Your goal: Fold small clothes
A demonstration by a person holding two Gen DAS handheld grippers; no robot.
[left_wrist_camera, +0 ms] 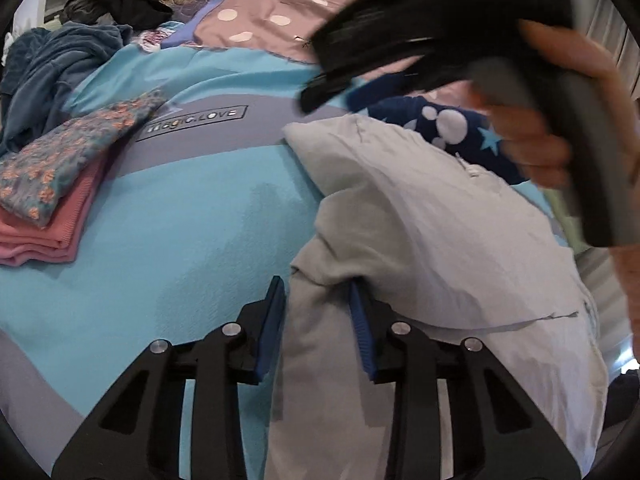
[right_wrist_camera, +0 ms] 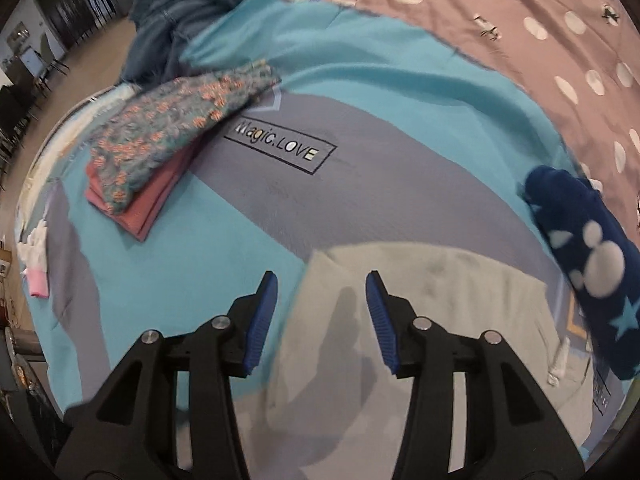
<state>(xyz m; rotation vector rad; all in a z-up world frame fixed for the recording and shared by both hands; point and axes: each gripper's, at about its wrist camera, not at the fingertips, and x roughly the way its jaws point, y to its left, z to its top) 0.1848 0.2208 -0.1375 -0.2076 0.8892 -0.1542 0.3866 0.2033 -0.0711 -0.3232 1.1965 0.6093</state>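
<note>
Altogether — two folded garments [right_wrist_camera: 168, 148] stacked, one grey garment [left_wrist_camera: 400, 216].

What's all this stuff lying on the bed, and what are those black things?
Grey garment: one, pale grey, near right, bunched in the left tongs.
Floral cloth: one, teal and orange, folded on the pink.
Pink cloth: one, folded, left.
Navy garment: one, white dots, right.
Blue pile: dark, far left.
Blanket: turquoise and grey.
Dotted sheet: mauve, far.
Left tongs: black, blue pads, gripping.
Right tongs: open, empty.
Hand: one.
</note>
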